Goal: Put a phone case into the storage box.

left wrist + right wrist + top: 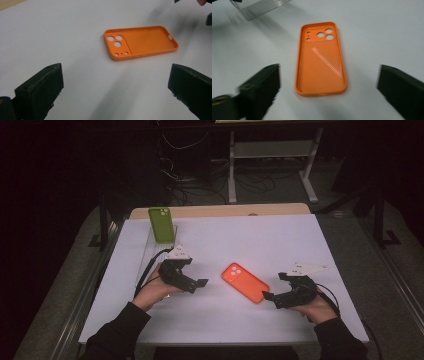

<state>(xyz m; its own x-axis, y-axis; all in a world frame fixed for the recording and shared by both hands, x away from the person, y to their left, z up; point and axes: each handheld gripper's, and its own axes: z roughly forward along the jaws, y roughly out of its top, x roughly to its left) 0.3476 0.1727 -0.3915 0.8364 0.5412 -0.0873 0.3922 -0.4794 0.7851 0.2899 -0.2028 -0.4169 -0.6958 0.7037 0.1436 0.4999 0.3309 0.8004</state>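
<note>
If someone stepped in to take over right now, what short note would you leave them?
Left hand-held gripper: open, empty, left of the orange phone case.
Right hand-held gripper: open, empty, jaws at the case's near end, not gripping.
The orange case lies hollow side up on the white table. A green phone stands in a clear stand at the back left.
Done: nothing grasped yet.
Left: probably picking up the case, perhaps to fit it on the phone.

Blurred at the left jaw of the right gripper (328,82), cut off by the top edge at the clear ribbed stand (262,7), and hidden in darkness beyond the table (280,235), with the far hand's black parts (208,18) clipped at the corner.
</note>
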